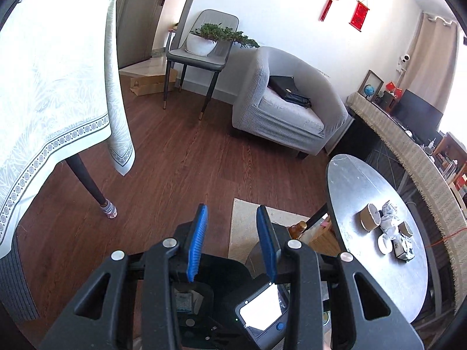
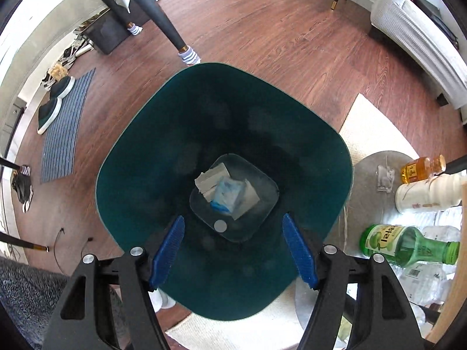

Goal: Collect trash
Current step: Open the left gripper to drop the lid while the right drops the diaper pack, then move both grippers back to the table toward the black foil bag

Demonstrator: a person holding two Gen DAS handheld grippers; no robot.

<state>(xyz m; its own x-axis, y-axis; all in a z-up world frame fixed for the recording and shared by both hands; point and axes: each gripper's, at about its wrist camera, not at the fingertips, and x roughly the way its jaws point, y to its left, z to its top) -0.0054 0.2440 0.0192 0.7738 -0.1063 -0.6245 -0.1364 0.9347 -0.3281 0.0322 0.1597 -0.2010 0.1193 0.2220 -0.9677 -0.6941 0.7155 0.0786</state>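
In the right wrist view a dark green trash bin point(image 2: 131, 157) stands on the floor right below my right gripper point(image 2: 233, 224), which is open and empty over its mouth. A white and blue tissue pack and a folded carton point(image 2: 226, 189) lie at the bin's bottom. In the left wrist view my left gripper point(image 1: 232, 215) is open and empty, held above the floor. To its right a grey oval table point(image 1: 359, 183) carries a paper roll point(image 1: 368, 217), crumpled paper point(image 1: 388, 215), a small cup point(image 1: 405, 229) and more scraps point(image 1: 402, 248).
Under the oval table lie a green bottle point(image 2: 405, 246), a white bottle point(image 2: 429, 194) and an amber bottle point(image 2: 421, 169) on a lower shelf. A clothed dining table point(image 1: 52, 96), a chair with a plant point(image 1: 201, 49), a grey armchair point(image 1: 289, 102) and a beige rug point(image 2: 370, 128) surround the spot.
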